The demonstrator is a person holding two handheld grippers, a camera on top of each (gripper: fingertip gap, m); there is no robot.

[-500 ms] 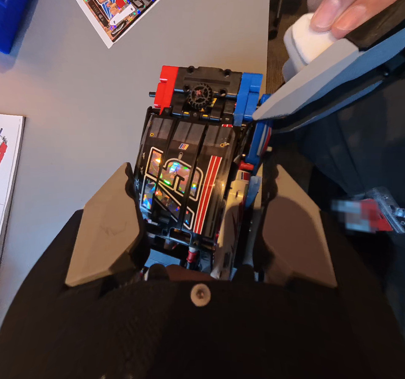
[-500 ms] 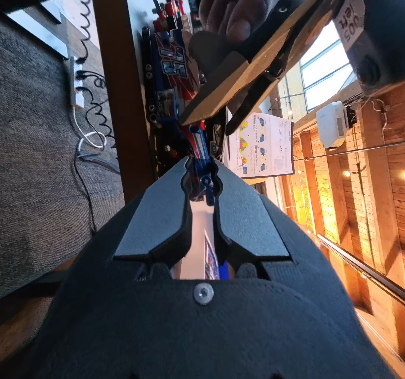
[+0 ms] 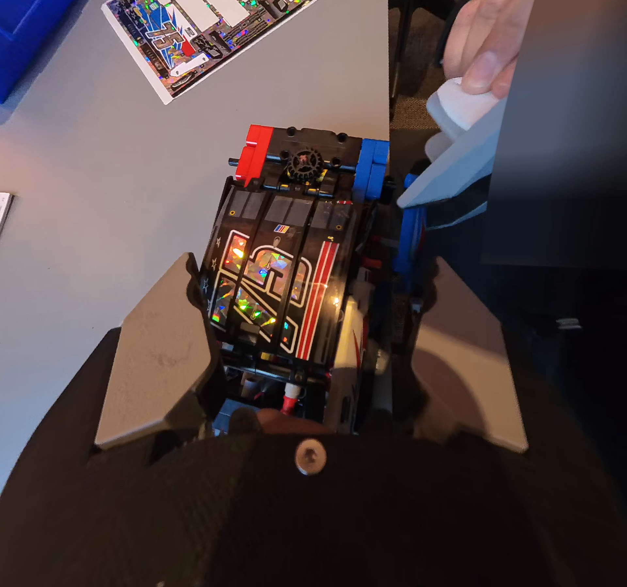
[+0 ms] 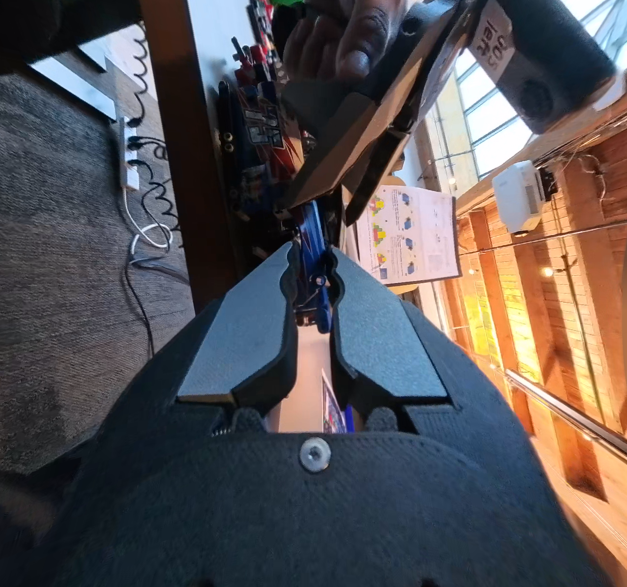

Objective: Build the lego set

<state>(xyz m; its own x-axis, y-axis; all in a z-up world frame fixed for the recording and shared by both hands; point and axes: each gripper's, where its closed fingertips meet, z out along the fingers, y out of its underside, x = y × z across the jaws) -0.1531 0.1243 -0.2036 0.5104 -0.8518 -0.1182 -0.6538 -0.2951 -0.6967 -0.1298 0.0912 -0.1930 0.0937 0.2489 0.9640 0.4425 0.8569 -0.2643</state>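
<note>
Black lego car [image 3: 281, 282] between both grippers

— What colours does the lego car [image 3: 281, 279] carry?

— A black roof with a holographic rainbow sticker outlined in cream, red and white stripes beside it, a red block [image 3: 254, 153] at one far corner and a blue block [image 3: 371, 167] at the other.

— And the table [image 3: 101, 180]?

— Plain grey. The sticker sheet [image 3: 217, 21] on it is white, with blue, red and glittering patches. A blue bin [image 3: 30, 18] sits at the corner.

— The blue panel [image 4: 314, 285]?

— Blue with red streaks, between grey finger plates on the black right gripper [image 4: 310, 267].
</note>
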